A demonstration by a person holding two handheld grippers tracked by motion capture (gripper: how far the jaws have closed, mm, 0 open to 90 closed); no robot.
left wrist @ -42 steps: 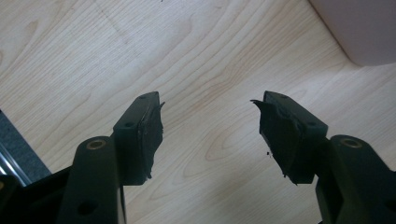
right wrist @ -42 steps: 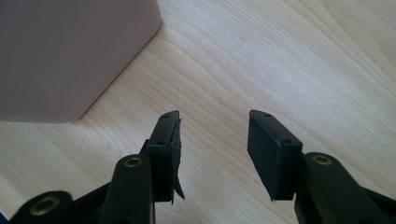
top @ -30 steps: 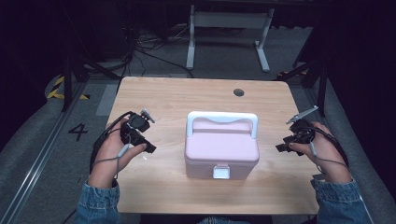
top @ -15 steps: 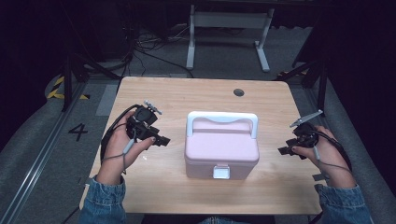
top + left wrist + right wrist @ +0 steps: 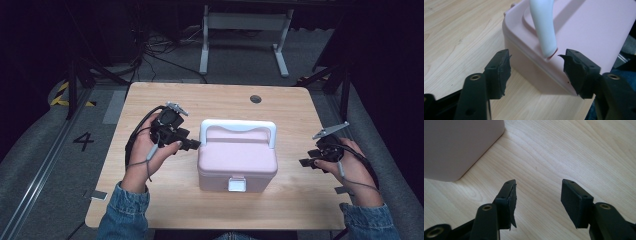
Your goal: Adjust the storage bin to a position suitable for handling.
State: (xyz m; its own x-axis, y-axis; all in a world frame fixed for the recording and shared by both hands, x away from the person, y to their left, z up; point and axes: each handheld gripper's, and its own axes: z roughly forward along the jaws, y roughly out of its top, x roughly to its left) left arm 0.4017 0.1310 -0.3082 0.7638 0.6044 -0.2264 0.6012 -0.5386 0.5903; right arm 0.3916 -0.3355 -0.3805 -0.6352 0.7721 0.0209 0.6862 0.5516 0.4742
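A pink lidded box (image 5: 237, 161) with a white carry handle (image 5: 238, 126) and a white front latch (image 5: 237, 184) stands in the middle of the wooden table (image 5: 160, 97). My left gripper (image 5: 192, 144) is open, right at the box's left side by the handle's left end. In the left gripper view the box (image 5: 584, 32) and handle end (image 5: 545, 27) lie just beyond the open jaws (image 5: 535, 72). My right gripper (image 5: 306, 163) is open, low over the table, apart from the box's right side. Its view shows a box corner (image 5: 456, 147) and bare wood between the fingertips (image 5: 537, 200).
A round cable hole (image 5: 255, 99) sits near the table's far edge. Behind the table stands a white metal frame (image 5: 242, 35) on a grey floor with cables. A floor marking "4" (image 5: 83, 141) lies left of the table.
My left gripper has moved right, from well left of the box to right against its left side. My right gripper has drifted slightly down and toward me.
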